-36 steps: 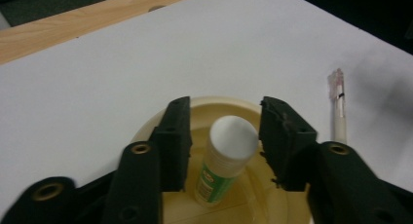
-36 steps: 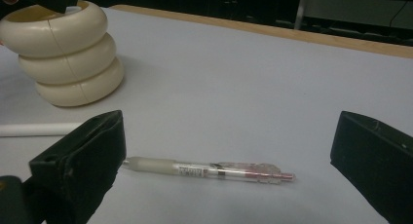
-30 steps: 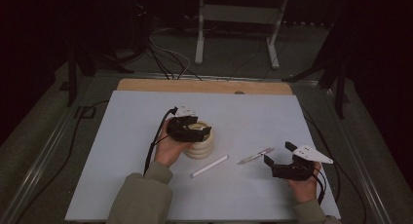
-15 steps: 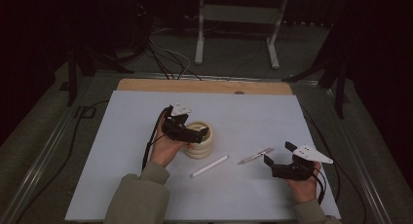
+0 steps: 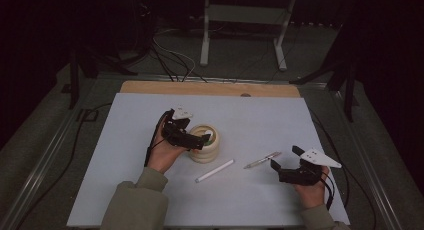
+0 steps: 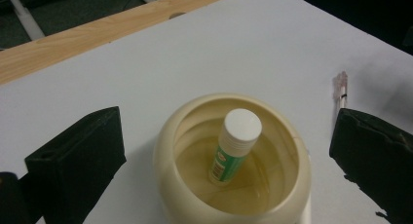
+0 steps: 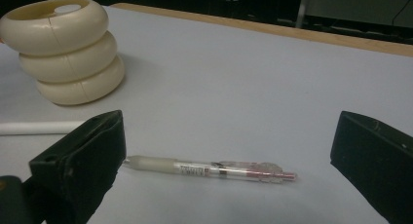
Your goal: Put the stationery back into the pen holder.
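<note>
The step in hand looks like tidying writing things into the cream ribbed holder [image 5: 204, 144], and one piece is already in. The left claw [image 6: 226, 151] hangs just above the holder's mouth with its jaws spread wide to either side of the rim, and they have just been opening. Nothing is pinched between them. Directly below and ahead of that claw, the glue stick [image 6: 235, 146] with its white cap and green label leans inside the holder, tilted against the wall, clear of both jaws. So I judge the drop to be done, and this hand is free to pull away.

The right claw [image 7: 229, 151] rests low over the counter [image 5: 260, 115] with its jaws also wide apart and empty. The clear pen [image 7: 209, 169] lies flat on the counter just ahead of it and between the lines of its two jaws (a handy line-up, though not touching either one). Off to that claw's left, farther away, stands the holder, and a white stick [image 5: 214, 170] lies on the counter between the two hands.

What comes next, I would guess, is the pen: the right claw needs to ease forward and down until the jaws straddle the barrel, then close across its narrow width. A thin round barrel lying flat may roll or slip out.
</note>
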The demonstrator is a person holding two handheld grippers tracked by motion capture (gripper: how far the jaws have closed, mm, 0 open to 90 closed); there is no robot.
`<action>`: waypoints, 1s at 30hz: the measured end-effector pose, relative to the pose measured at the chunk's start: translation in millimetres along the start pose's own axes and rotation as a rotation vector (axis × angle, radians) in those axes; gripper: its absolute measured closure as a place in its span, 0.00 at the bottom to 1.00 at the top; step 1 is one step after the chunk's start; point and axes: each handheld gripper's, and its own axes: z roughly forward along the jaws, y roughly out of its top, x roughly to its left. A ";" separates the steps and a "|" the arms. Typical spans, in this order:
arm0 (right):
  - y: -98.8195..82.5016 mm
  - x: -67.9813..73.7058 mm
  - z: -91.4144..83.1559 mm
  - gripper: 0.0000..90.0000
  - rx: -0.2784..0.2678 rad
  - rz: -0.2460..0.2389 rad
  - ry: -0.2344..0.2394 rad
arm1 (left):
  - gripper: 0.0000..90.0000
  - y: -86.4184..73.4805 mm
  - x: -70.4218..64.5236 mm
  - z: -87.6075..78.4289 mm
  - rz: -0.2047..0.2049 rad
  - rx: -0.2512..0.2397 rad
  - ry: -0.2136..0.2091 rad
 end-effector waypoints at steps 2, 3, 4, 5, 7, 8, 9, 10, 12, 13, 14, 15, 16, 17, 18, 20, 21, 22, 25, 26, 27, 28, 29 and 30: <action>0.0 -0.2 0.0 0.00 -0.001 -0.002 0.000 | 0.00 0.1 -1.3 -1.4 0.003 0.005 -0.001; 0.0 -0.2 0.0 0.00 -0.001 0.000 0.000 | 0.00 0.1 -1.7 -2.1 0.003 0.007 -0.001; 0.0 -0.3 0.0 0.00 0.000 0.001 0.000 | 0.00 0.1 -2.2 -2.6 0.000 0.006 -0.002; 0.0 -0.2 0.0 0.00 -0.001 0.000 0.001 | 0.00 0.1 -2.6 -3.1 0.002 0.007 -0.002; 0.0 0.0 0.0 0.00 0.000 0.000 0.002 | 0.00 0.0 -3.5 -4.0 0.005 0.010 -0.003; 0.0 0.0 0.0 0.00 0.001 -0.002 0.002 | 0.00 0.0 -4.1 -4.4 0.005 0.013 -0.004; 0.0 0.1 0.0 0.00 0.001 -0.001 0.002 | 0.00 0.0 -4.6 -4.7 0.005 0.016 -0.003; 0.0 0.1 0.0 0.00 0.001 -0.001 0.003 | 0.00 -0.1 -5.1 -5.0 0.008 0.019 -0.005; 0.0 0.1 -0.1 0.00 0.002 -0.001 0.003 | 0.00 -0.3 -6.7 -5.1 0.013 0.026 -0.006; 0.0 0.2 -0.1 0.00 0.001 0.000 0.003 | 0.00 -0.3 -7.5 -5.1 0.015 0.028 -0.007; 0.0 0.2 -0.2 0.00 0.001 0.000 0.003 | 0.00 -0.3 -8.1 -5.1 0.017 0.030 -0.010; 0.0 0.3 -0.2 0.00 0.000 0.000 0.003 | 0.00 -0.4 -9.0 -5.1 0.015 0.030 -0.012; 0.0 0.3 -0.2 0.00 0.001 0.000 0.003 | 0.00 -0.4 -9.8 -5.0 0.014 0.032 -0.014; 0.0 0.4 -0.2 0.00 0.001 -0.001 0.004 | 0.00 -0.4 -10.6 -4.9 0.017 0.034 -0.015; 0.0 0.5 -0.1 0.00 0.001 -0.001 0.004 | 0.00 -0.4 -11.7 -4.7 0.019 0.037 -0.019; 0.0 0.6 -0.1 0.00 0.002 -0.001 0.004 | 0.00 -0.3 -14.4 -4.0 0.025 0.048 -0.022; 0.0 0.7 0.0 0.00 0.002 0.000 0.004 | 0.00 -0.3 -15.8 -3.7 0.030 0.052 -0.025; 0.0 0.6 0.0 0.00 0.002 -0.001 0.004 | 0.00 -0.3 -17.1 -3.5 0.033 0.056 -0.026; -0.1 0.6 0.1 0.00 0.002 0.000 0.004 | 0.00 -0.4 -20.5 -3.3 0.040 0.055 -0.008; -0.1 0.8 0.0 0.00 0.003 0.001 0.004 | 0.00 -0.5 -20.9 -3.4 0.038 0.053 -0.007; -0.1 0.7 0.0 0.00 0.003 0.000 0.004 | 0.00 -0.6 -21.3 -3.3 0.034 0.051 -0.010; 0.0 0.8 0.0 0.00 0.003 0.000 0.005 | 0.00 -0.8 -22.1 -3.2 0.034 0.052 -0.014; 0.0 0.8 0.1 0.00 0.004 0.000 0.005 | 0.00 -1.0 -23.1 -3.2 0.038 0.056 -0.013; -0.1 0.8 0.1 0.00 0.004 0.001 0.005 | 0.00 -1.3 -24.5 -3.1 0.042 0.058 -0.013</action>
